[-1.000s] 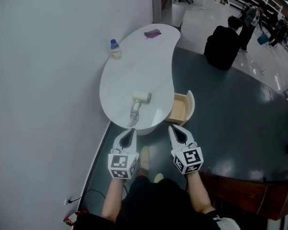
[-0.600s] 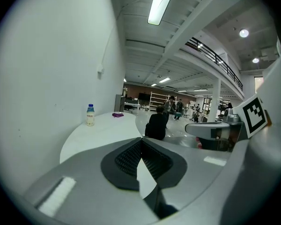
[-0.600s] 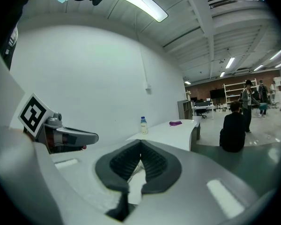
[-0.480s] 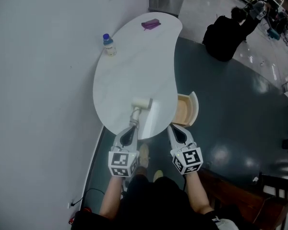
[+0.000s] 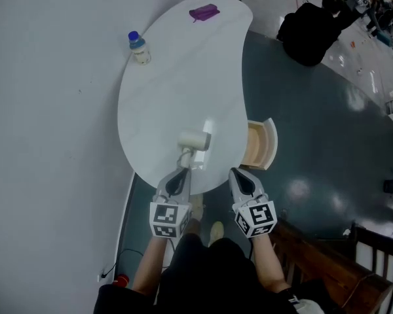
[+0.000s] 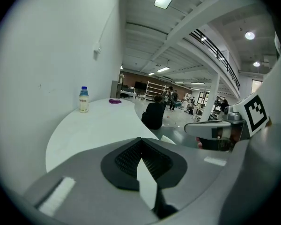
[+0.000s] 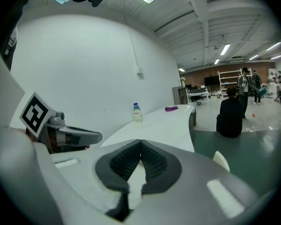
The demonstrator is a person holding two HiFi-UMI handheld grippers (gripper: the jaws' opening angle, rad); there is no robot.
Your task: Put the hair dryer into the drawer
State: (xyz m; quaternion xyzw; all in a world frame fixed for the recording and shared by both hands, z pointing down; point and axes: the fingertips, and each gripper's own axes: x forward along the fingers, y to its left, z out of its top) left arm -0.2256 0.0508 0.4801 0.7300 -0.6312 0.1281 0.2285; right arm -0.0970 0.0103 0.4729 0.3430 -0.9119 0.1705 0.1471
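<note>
In the head view a pale wall (image 5: 46, 110) fills the 9 o'clock side and a dark green floor (image 5: 314, 110) the 3 o'clock side; between them stands a white kidney-shaped table (image 5: 177, 77), its length running from 6 to 12 o'clock; past it at 1 o'clock a person in black (image 5: 308, 21) sits on the floor; an open drawer (image 5: 261, 144) with a pale wooden inside juts from the table's edge at 3 o'clock of the hair dryer (image 5: 192, 142); the left gripper (image 5: 183, 171) and the right gripper (image 5: 234, 171) are side by side at the table's 6 o'clock end, both pointing towards 12; each one's own view shows its jaws pressed together at the tips with nothing between them; the hair dryer lies on the table's near end, handle pointing to 6 o'clock, with the left gripper's tips just beside the handle's end, contact not discernible; the right gripper is at 5 o'clock of the dryer, apart from it and near the drawer; a small blue-capped bottle (image 5: 139, 48) stands upright at 11 o'clock; a purple thing (image 5: 204, 12) lies at the table's 12 o'clock end.
</note>
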